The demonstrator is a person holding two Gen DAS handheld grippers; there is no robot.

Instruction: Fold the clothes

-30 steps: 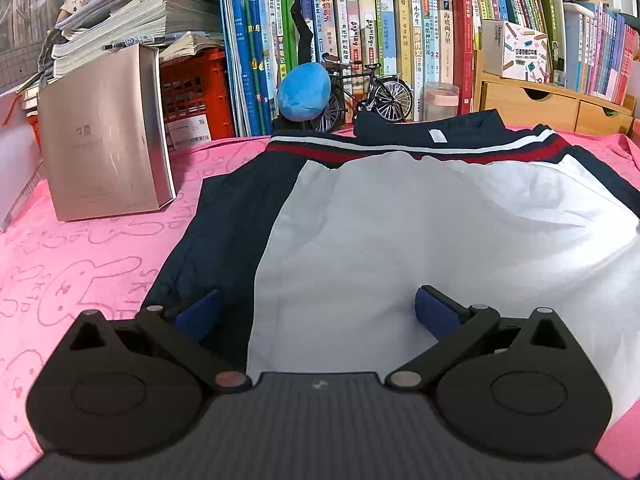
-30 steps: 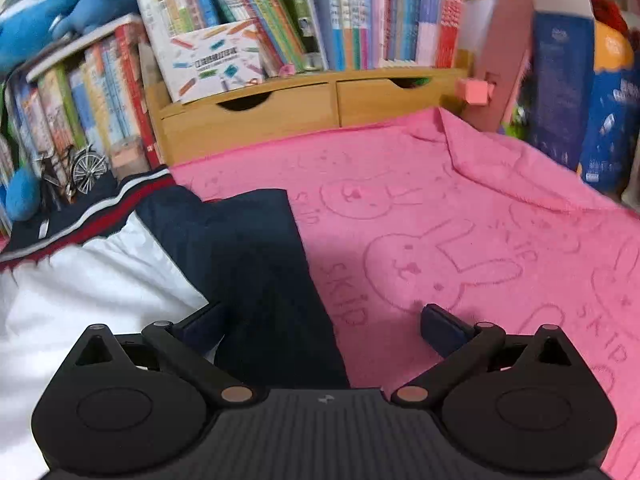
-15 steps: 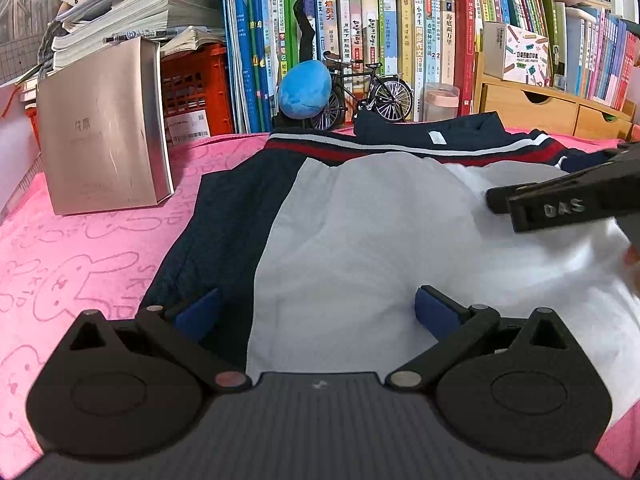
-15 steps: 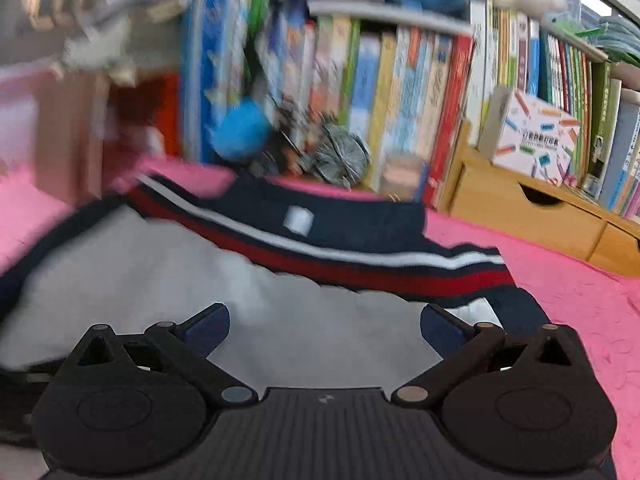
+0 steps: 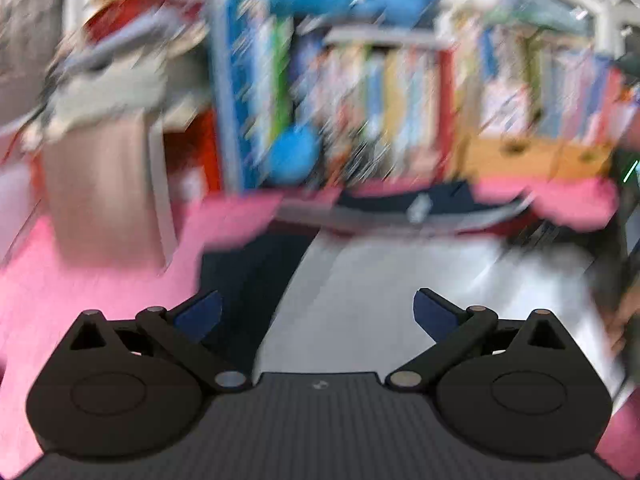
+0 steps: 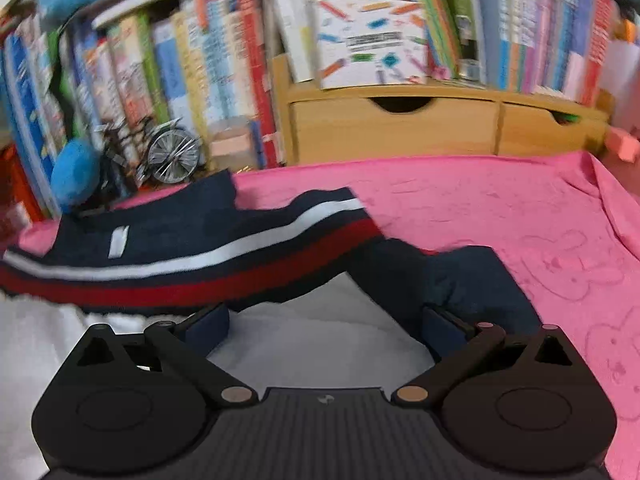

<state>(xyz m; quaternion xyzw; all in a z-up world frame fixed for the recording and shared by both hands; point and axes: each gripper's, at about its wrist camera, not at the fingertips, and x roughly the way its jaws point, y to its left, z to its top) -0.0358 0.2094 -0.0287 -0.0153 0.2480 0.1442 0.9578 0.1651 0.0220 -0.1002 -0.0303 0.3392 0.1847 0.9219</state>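
Note:
A navy and white shirt with red and white chest stripes lies flat on the pink rabbit-print cloth. My left gripper is open above the shirt's lower left part, straddling the seam between the navy sleeve and the white body; that view is heavily blurred. Open too, my right gripper hovers over the white body just below the stripes, its right finger by the navy right sleeve. Nothing is held. At the right edge of the left wrist view a dark shape and a hand show.
Rows of books and a wooden drawer unit line the back. A blue plush and a model bicycle stand behind the collar. A silver box and a red crate stand at the back left.
The left gripper has lifted and tilted up fast, blurring its view. The right gripper has swung right, from facing the collar to the shirt's right shoulder. Both stay open.

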